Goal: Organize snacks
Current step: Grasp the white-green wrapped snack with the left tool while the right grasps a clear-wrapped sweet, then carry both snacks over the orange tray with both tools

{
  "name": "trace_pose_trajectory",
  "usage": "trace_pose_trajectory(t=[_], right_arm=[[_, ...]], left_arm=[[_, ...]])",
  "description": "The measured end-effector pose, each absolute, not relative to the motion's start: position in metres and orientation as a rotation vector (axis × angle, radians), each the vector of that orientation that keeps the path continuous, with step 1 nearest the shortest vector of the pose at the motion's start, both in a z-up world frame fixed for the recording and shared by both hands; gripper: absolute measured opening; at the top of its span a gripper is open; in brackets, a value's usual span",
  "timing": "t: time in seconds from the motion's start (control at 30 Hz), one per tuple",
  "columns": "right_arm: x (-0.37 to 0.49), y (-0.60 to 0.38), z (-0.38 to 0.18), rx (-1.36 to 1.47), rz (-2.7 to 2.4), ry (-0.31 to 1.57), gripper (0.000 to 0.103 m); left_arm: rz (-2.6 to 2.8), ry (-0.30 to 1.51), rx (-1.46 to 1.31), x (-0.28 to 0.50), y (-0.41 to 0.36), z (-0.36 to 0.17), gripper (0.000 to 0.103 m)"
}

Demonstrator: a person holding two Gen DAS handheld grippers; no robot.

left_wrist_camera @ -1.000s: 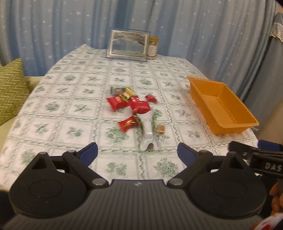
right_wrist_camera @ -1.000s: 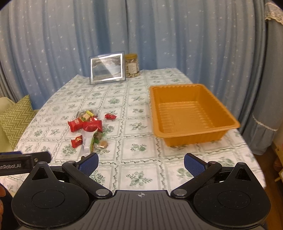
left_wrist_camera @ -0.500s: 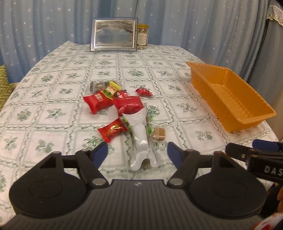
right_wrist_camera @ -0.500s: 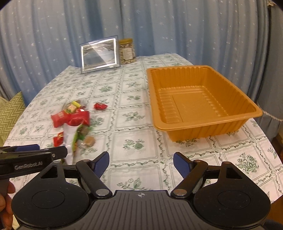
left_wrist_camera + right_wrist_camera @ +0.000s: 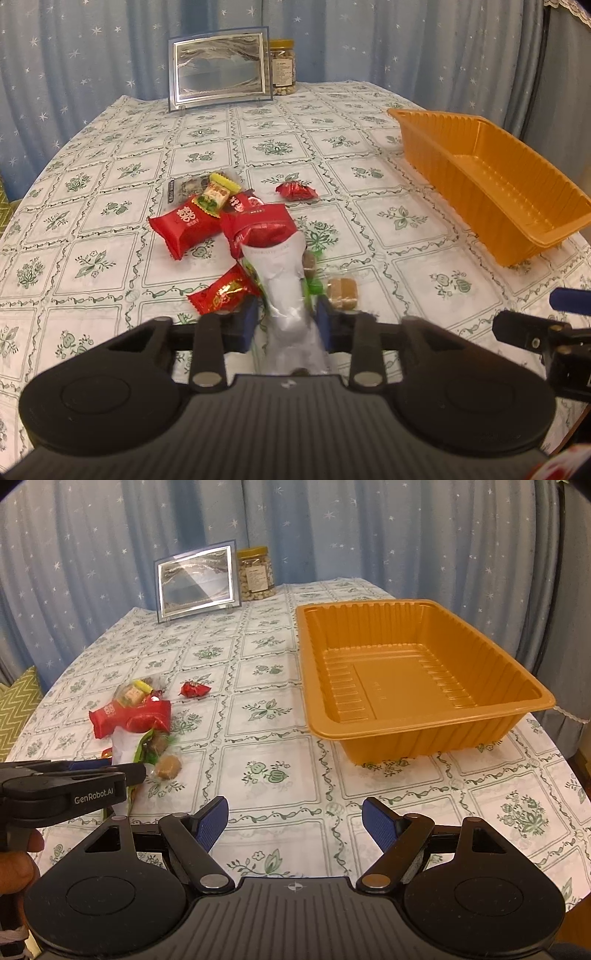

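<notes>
Left gripper (image 5: 284, 321): I see its jaws closing around the long white plastic snack pouch (image 5: 286, 291), mid-table.
Right gripper (image 5: 294, 821): apart, empty, near the table's front edge.
Writing: "GenRobot.AI".
Orange ribbed plastic tray (image 5: 417, 716): right edge.

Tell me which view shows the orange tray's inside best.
The right wrist view: the orange tray faces it, its whole ribbed floor visible and bare. The left wrist view catches the tray obliquely at the right, showing mainly walls and a strip of floor.

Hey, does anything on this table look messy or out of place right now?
Yes. The snack packets lie jumbled, some overlapping, on the tablecloth, while the orange tray beside them holds nothing. The tray itself looks undamaged.
</notes>
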State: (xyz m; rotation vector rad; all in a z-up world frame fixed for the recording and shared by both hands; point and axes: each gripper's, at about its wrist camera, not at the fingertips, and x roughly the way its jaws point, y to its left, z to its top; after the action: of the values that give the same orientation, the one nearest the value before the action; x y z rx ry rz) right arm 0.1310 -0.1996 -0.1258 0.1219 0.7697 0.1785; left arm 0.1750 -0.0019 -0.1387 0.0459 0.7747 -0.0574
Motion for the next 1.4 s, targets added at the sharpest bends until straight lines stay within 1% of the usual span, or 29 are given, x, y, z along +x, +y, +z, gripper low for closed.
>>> trace_pose_trajectory(t=[0.17,0.33,0.5,0.53,0.57,0.63,0.83,0.87,1.0,1.07,1.27,1.4], right_arm=[[0.135,-0.184,-0.124,0.106,0.235,0.757,0.08],[0.146,-0.159,-0.124,0.076,0.335,0.727,0.08],[0.164,-0.13,-0.129,-0.012,0.443,0.694,0.08],[0.168,-0.126,-0.13,-0.03,0.455,0.692,0.077],[0.173,-0.123,-0.132,-0.039,0.461,0.694,0.07],[0.183,-0.118,-0.137,-0.049,0.456,0.71,0.061],[0.198,-0.101,-0.147,-0.036,0.473,0.765,0.046],[0.199,-0.099,-0.148,-0.039,0.469,0.772,0.043],[0.2,-0.093,-0.151,-0.07,0.452,0.771,0.035],[0.199,-0.092,-0.152,-0.095,0.444,0.764,0.023],[0.195,-0.102,-0.148,-0.076,0.425,0.76,0.022],[0.192,-0.111,-0.144,-0.053,0.4,0.758,0.022]], left_arm=[[-0.063,0.789,0.059,0.162,0.013,-0.134,0.024],[-0.078,0.787,0.054,0.149,0.033,-0.131,0.024],[-0.102,0.787,0.021,0.145,0.048,-0.134,0.024],[-0.102,0.783,0.015,0.144,0.05,-0.134,0.024],[-0.101,0.781,0.01,0.143,0.052,-0.134,0.024],[-0.101,0.775,0.003,0.143,0.054,-0.134,0.024],[-0.112,0.757,-0.007,0.142,0.057,-0.136,0.024],[-0.113,0.755,-0.006,0.141,0.057,-0.136,0.025],[-0.109,0.748,0.002,0.14,0.056,-0.137,0.028],[-0.107,0.745,0.021,0.14,0.053,-0.138,0.031],[-0.109,0.735,0.111,0.143,0.04,-0.14,0.033],[-0.113,0.734,0.224,0.146,0.024,-0.146,0.034]])
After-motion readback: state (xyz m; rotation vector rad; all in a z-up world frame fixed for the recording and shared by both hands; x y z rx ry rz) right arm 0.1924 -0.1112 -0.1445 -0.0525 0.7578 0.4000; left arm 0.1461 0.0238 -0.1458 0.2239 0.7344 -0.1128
